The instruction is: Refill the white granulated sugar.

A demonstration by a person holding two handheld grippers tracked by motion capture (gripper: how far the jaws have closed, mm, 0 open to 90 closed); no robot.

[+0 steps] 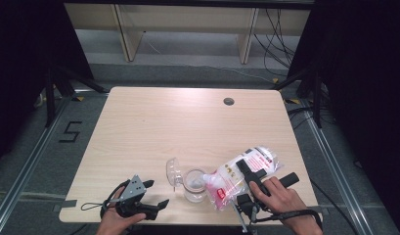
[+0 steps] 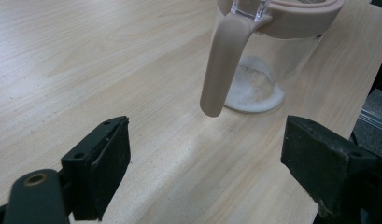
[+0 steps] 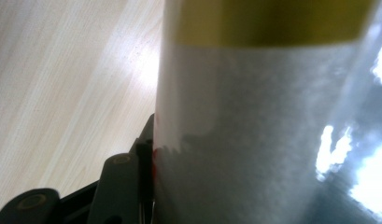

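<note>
Beside the clear jar (image 1: 194, 185) near the table's (image 1: 153, 122) front edge, the right gripper (image 1: 251, 177) clamps a tilted bag of white granules (image 1: 241, 174), risking spillage past the rim since the left gripper (image 1: 151, 193) stands open, steadying nothing.

Your jar (image 1: 194, 185) stands on the table (image 1: 153, 127) near its front edge, with its lid (image 1: 173, 171) hinged open to its left. Just right of the jar, your right tool (image 1: 251, 178) holds the bag (image 1: 239, 175) tilted, its lower end over the jar's mouth. Your left tool (image 1: 151, 193) sits left of the jar, apart from it.
</note>
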